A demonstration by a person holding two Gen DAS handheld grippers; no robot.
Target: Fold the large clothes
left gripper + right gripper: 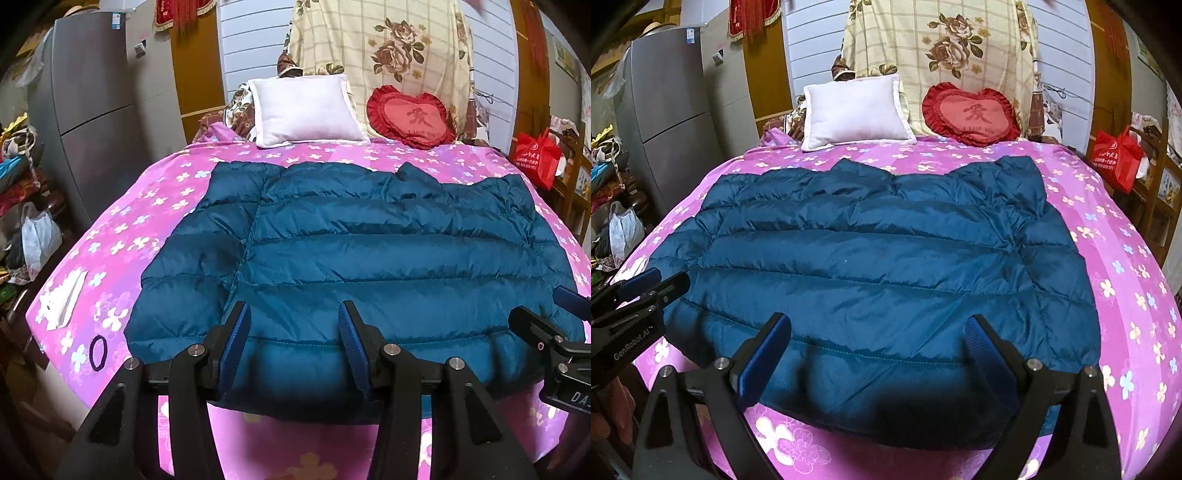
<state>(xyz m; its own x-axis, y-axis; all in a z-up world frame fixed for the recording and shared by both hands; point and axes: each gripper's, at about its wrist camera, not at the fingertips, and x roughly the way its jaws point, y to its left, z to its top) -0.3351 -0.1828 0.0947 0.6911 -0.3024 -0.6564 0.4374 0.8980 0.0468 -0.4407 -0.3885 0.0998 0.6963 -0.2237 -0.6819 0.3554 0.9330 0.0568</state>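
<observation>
Hovering over the near hem of the teal down jacket [369,251], the left gripper [293,332] has its jaws spread wide with nothing between them, and the right gripper [879,343] is spread the same way, also holding nothing. The jacket lies just ahead of and below both pairs of jaws, flat on the bed [1108,206] and seemingly back side up, hem toward the person and collar toward the far end. Its quilted seams run crosswise, so the body's long axis points away from the jaws. The left gripper sits toward the jacket's left half, the right toward the right half; each is nearest its own hem corner. A sleeve lies along each side edge. I judge the coming move to be a grasp of hem or side edges.

Farther out, a white pillow [306,110] and a red heart cushion [410,118] rest at the bed's head. A red bag [535,155] stands beside the bed; its contents cannot be seen.
</observation>
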